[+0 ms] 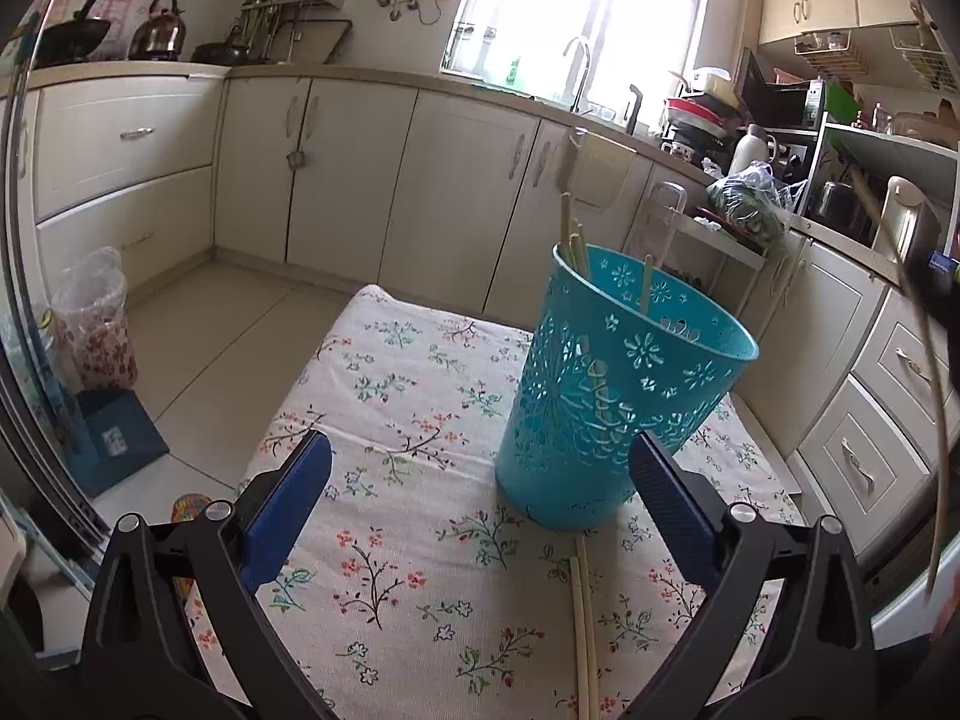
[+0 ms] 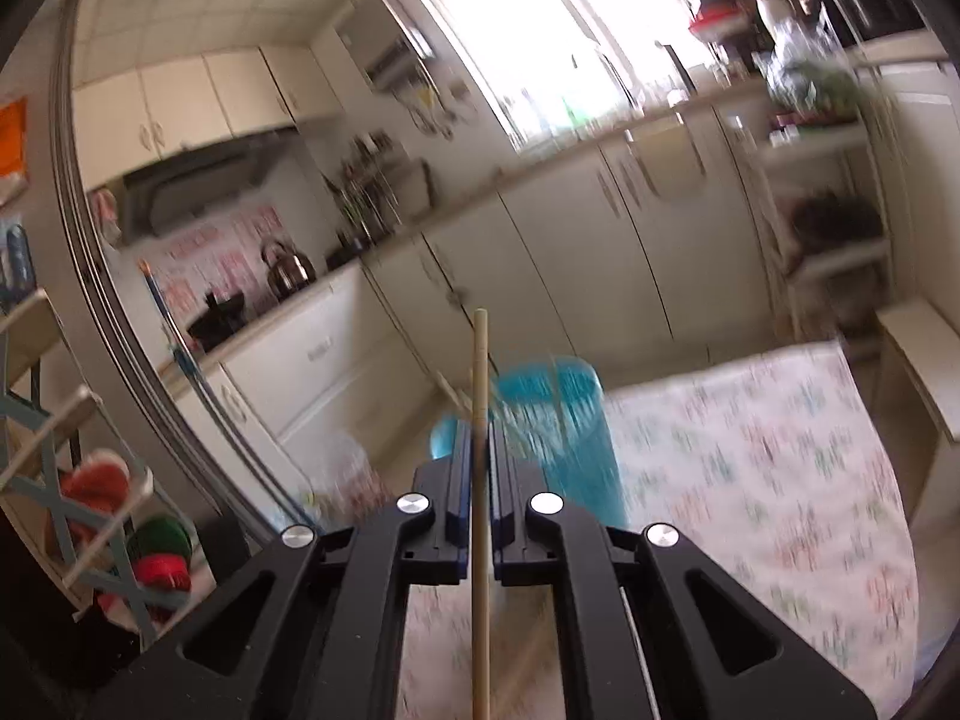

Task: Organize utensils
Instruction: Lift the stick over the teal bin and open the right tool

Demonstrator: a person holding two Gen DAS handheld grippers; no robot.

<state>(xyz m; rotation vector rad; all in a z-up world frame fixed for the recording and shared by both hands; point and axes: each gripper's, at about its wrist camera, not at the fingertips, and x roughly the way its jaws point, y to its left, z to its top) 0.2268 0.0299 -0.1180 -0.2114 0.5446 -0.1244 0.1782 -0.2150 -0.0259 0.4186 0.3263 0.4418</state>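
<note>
Chopstick [image 2: 479, 480] clamped upright between the closed fingers of the right claw [image 2: 478, 468], teal holder [image 2: 561, 420] just beyond it, left claw [image 1: 480, 468] spread wide and empty above the floral tabletop [image 1: 390, 396], two loose chopsticks [image 1: 583, 630] between its fingers, holder [image 1: 618, 384] with more chopsticks past them.

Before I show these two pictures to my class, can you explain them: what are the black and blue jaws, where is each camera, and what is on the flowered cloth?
There is no robot. A person holds a two-fingered gripper in each hand, with a wide-angle camera on each looking along the fingers. The left camera shows the left gripper open and empty above a flowered tablecloth. A turquoise cutout holder stands there with chopsticks inside; a chopstick pair lies on the cloth near it. The right camera, blurred, shows the right gripper shut on a single chopstick, with the holder beyond.
</note>
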